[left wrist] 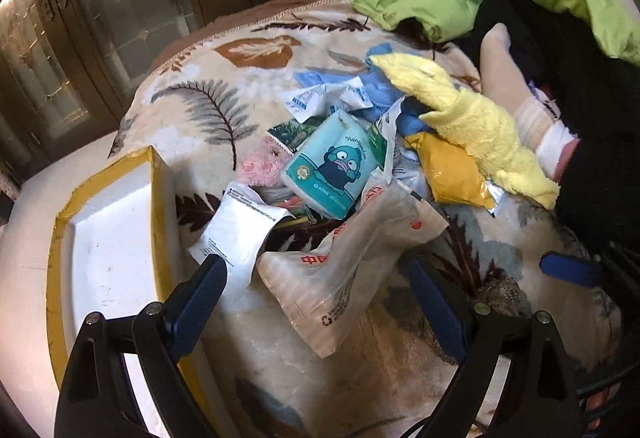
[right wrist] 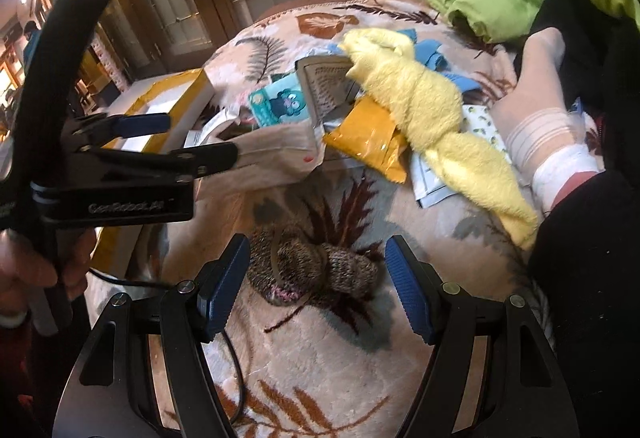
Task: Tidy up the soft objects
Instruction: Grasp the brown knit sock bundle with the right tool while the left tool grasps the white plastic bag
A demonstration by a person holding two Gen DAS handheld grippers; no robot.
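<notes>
Right gripper point(right wrist: 316, 286) jaws wide, empty, straddling knitted sock bundle point(right wrist: 316, 270) on leaf-print blanket point(right wrist: 320, 358), near side of yellow towel point(right wrist: 424, 114).
Bundle judged light, soft, compressible, non-slip; grip across thick middle.
Left gripper point(left wrist: 316, 278) wide, empty, over plastic bag point(left wrist: 352, 258), left of towel.
Legible: "GenRobot.AI" on left gripper body.

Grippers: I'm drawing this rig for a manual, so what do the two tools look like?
Both are black, with forked linkage arms, silver pivot bolts and blue ribbed pads. The left gripper, seen side-on in the right wrist view, carries white lettering on its body. A black cable runs beneath the right gripper.
</notes>
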